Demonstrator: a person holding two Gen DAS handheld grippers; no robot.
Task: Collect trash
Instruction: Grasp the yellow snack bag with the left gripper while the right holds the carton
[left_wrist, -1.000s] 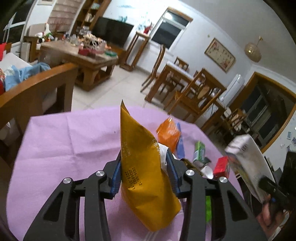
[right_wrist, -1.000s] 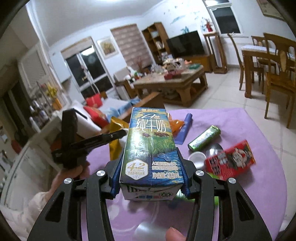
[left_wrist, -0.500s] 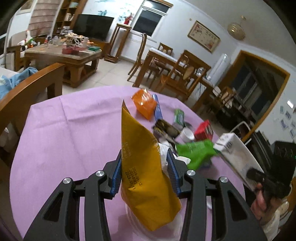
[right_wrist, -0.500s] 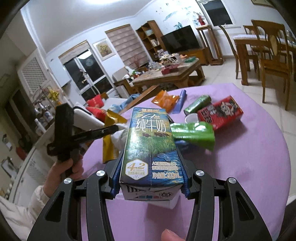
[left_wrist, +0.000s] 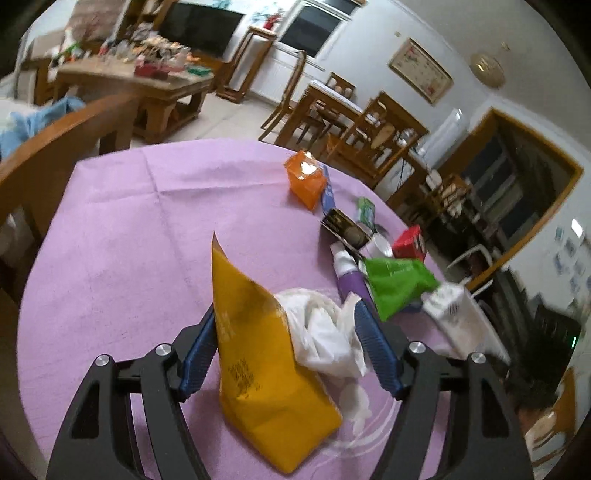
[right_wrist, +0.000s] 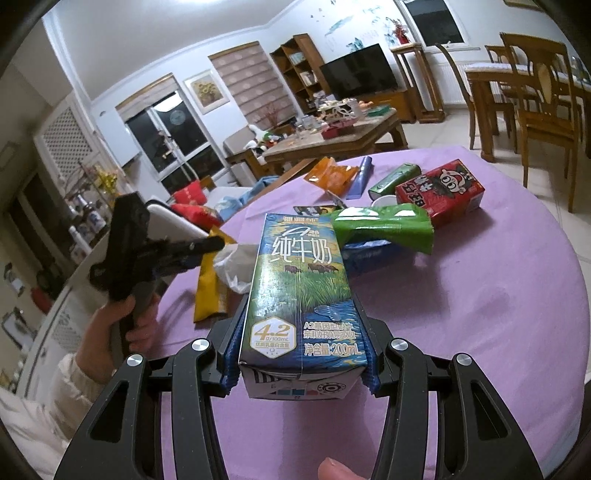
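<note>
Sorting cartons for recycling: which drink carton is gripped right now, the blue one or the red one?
The blue milk carton, clamped in the right gripper. The red carton lies untouched on the purple tablecloth.

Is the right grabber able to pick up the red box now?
Probably not yet. The right gripper is shut on the milk carton, so its jaws are full. The red box lies farther across the table, past the green wrapper. The carton would have to go first.

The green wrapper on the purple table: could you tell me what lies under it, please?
The green wrapper drapes over a blue packet, whose crinkled edge shows below it. How far the packet runs underneath, and whether anything else lies there, is covered.
</note>
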